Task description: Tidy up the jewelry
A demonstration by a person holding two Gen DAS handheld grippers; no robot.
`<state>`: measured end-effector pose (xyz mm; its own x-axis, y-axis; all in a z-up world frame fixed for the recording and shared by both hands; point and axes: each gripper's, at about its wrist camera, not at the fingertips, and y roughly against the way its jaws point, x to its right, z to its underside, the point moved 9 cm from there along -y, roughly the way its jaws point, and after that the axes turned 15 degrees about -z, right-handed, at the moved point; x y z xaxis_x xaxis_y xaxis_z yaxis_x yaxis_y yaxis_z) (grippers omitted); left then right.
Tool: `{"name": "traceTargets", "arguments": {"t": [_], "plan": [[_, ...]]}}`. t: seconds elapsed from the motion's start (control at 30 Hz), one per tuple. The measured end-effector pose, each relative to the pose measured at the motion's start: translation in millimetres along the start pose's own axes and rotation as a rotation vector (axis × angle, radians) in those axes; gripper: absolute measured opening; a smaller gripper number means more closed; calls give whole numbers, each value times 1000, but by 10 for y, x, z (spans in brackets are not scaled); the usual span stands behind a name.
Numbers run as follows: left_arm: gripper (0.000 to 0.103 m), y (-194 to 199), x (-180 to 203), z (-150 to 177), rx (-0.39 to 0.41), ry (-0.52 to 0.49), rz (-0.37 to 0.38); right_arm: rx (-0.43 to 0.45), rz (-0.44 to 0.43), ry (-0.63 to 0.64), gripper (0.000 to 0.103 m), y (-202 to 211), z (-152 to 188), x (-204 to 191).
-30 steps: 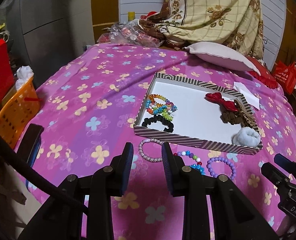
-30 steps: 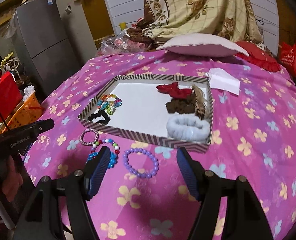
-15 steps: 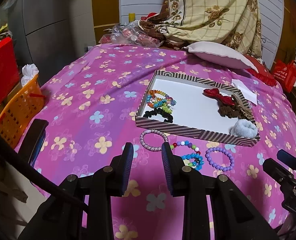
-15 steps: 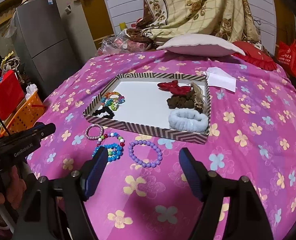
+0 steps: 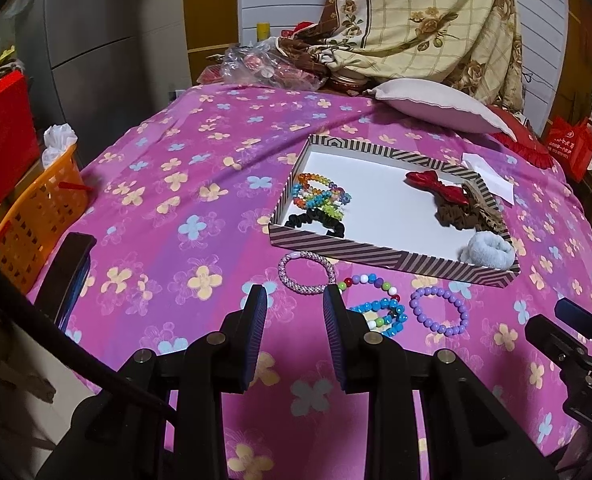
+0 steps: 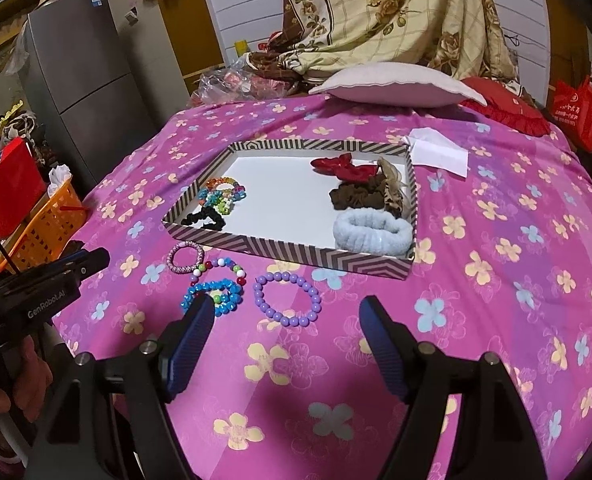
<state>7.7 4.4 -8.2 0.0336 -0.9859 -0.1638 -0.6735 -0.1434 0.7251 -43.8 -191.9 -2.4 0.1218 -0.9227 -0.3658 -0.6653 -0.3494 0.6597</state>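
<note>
A striped tray (image 5: 391, 258) (image 6: 288, 250) with a white floor lies on the pink flowered bedspread. It holds colourful bead bracelets (image 5: 319, 196), a black scrunchie (image 5: 315, 220), a red bow (image 5: 435, 188), a brown scrunchie (image 5: 455, 216) and a pale blue scrunchie (image 5: 489, 250). In front of the tray lie a pink bracelet (image 5: 280, 274) (image 6: 170, 258), a mixed-colour one (image 5: 369, 279), a blue one (image 6: 216, 285) and a purple one (image 5: 439, 329) (image 6: 288, 322). My left gripper (image 5: 294, 300) is open and empty, just short of the pink bracelet. My right gripper (image 6: 288, 308) is open wide, with the purple bracelet just beyond its tips.
An orange basket (image 5: 36, 216) and a red bag stand off the bed's left side. A dark flat object (image 5: 72, 272) lies at the bed's left edge. A pillow (image 5: 431, 104) and a white paper (image 5: 491, 176) sit behind the tray. A hand (image 6: 0, 380) holds the left gripper's handle.
Both views have drawn back from the tray, so the loose bracelets now show fully beyond the fingertips. The right gripper's jaws have spread a little wider.
</note>
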Motion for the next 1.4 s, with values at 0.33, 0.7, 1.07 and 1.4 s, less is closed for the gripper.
{"name": "traceTargets", "arguments": {"t": [0.33, 0.7, 1.07, 1.4], "plan": [[48, -12, 11, 14, -3, -4, -3, -7, 6, -1, 79, -19, 17, 15], [48, -49, 19, 44, -15, -5, -5, -13, 17, -8, 80, -32, 31, 70], [48, -86, 19, 66, -22, -5, -5, -30, 24, -12, 80, -81, 76, 91], [48, -120, 21, 91, -32, -3, -6, -47, 25, -14, 80, -130, 104, 80]]}}
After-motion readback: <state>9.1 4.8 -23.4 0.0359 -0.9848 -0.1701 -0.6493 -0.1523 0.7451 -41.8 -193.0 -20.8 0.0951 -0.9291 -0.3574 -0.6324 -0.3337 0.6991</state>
